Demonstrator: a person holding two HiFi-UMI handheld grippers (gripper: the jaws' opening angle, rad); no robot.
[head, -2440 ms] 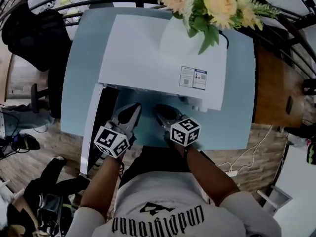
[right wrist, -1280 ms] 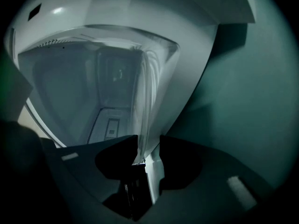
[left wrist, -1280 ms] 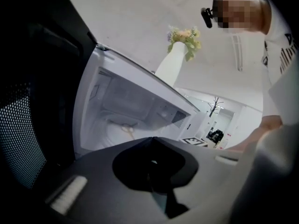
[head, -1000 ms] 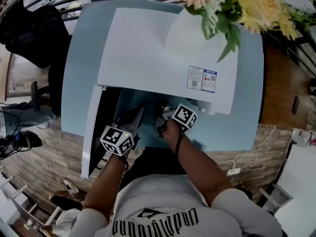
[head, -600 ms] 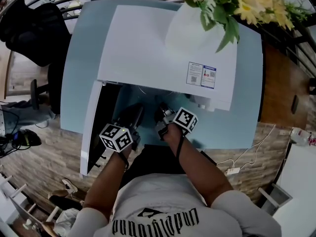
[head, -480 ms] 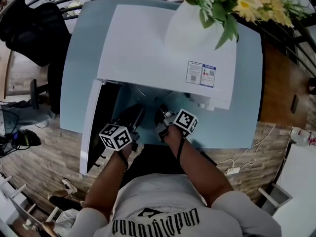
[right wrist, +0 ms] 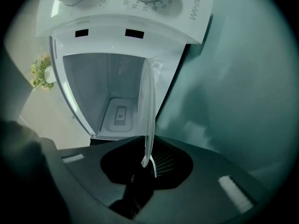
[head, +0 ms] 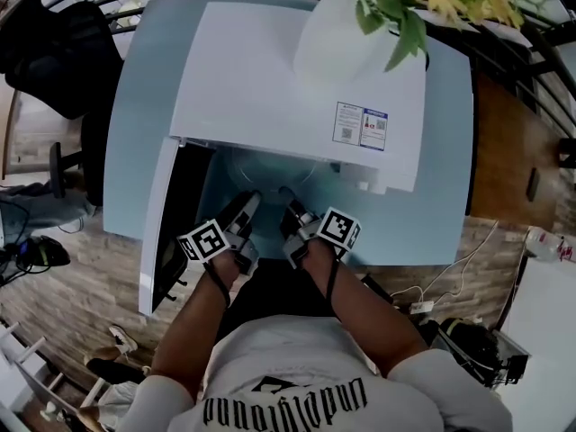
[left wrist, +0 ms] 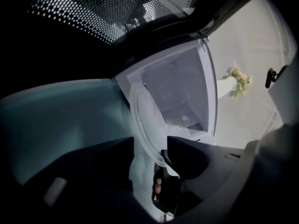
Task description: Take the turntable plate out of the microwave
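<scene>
The white microwave (head: 288,79) stands on a light-blue table (head: 139,124), its door (head: 166,232) swung open to the left. The clear glass turntable plate (head: 256,171) sticks partly out of the cavity. My right gripper (head: 288,203) is shut on the plate's near rim (right wrist: 148,125); its jaws have just been closing on that rim. My left gripper (head: 247,202) sits beside it at the same rim. Its jaws have just been opening and now stand wide, with the plate's edge (left wrist: 142,125) between them but not pressed by the pads.
A white vase of yellow flowers (head: 337,39) rests on top of the microwave. The open door stands close on the left of my left gripper. A dark chair (head: 54,57) stands left of the table, a brown desk (head: 504,160) to the right.
The plate has come further out of the cavity. My left gripper has rolled and dropped lower, and its jaws have opened. The right gripper has drawn back a little with the plate.
</scene>
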